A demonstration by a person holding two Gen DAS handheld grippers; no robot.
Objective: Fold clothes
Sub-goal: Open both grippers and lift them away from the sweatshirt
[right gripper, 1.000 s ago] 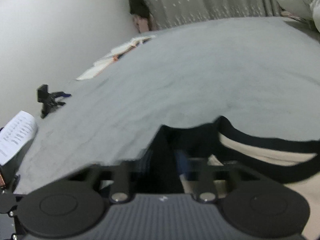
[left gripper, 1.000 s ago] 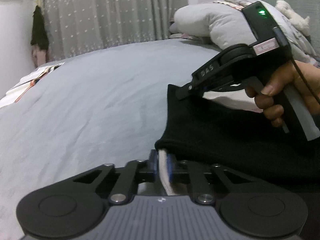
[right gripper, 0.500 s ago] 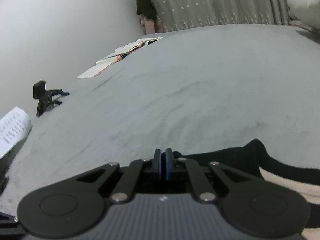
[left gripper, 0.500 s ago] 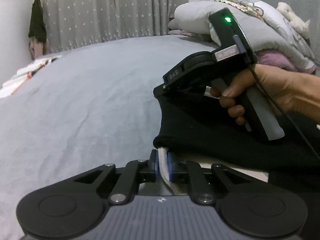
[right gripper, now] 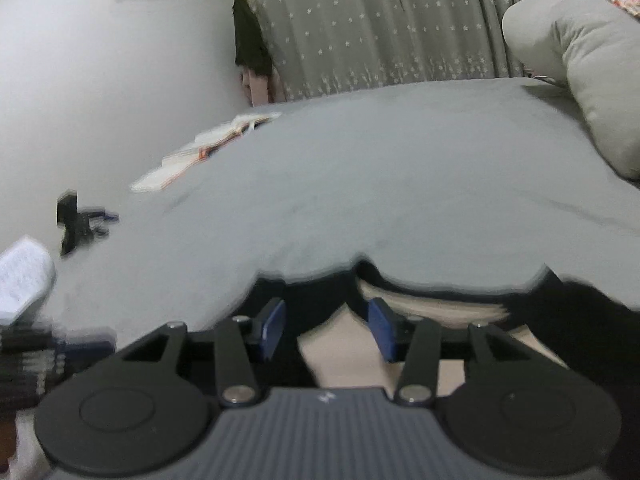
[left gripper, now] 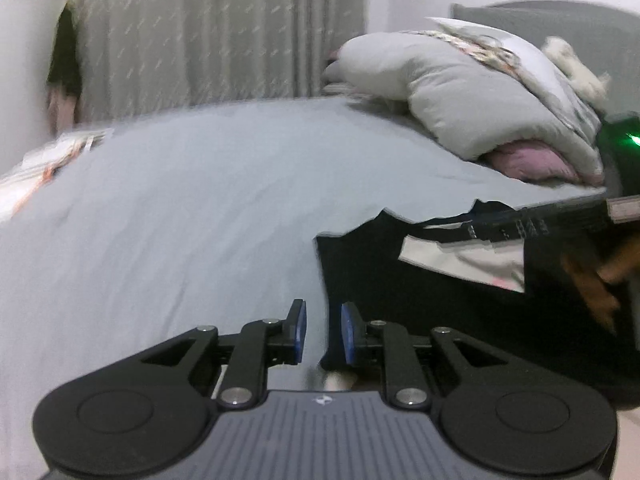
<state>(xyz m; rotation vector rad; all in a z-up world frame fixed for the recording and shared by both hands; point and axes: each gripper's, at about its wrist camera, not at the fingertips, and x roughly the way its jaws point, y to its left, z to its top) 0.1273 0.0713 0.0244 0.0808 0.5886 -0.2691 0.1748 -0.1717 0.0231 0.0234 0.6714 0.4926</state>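
Left wrist view: left tool [left gripper: 323, 332] hovers low over the grey bed sheet [left gripper: 180, 220], its blue-padded fingers [left gripper: 299, 330] apart, nothing between them. Black-and-cream knit garment [left gripper: 400, 292] lies flat on the sheet, its near black corner just beside the right-hand pad; whether cloth and pad touch cannot be told. A cream panel [left gripper: 460, 258] of the garment shows between black bands, farther from the tool. Right tool's black body [left gripper: 540, 224] reaches over the garment's far edge, held by a person's hand [left gripper: 596, 276], blurred; a green light [left gripper: 632, 136] glows on its top. Beyond the garment, a heap of grey quilted bedding [left gripper: 480, 92] with a pink fold [left gripper: 532, 160] underneath rests on the sheet. Grey dotted curtain [left gripper: 220, 32] hangs behind the bed.

Right wrist view: right tool [right gripper: 327, 330] also stands with its fingers spread wide, gripping nothing. The garment's black edge and cream inner face sit directly under and between the pads, the black hem rumpled against the sheet; picture is motion-smeared there. Past the garment the sheet runs bare toward the curtain. At the sheet's far left edge lie an open book or papers [right gripper: 208, 148], a small black clamp-like object [right gripper: 76, 224], and a printed white page [right gripper: 22, 276].
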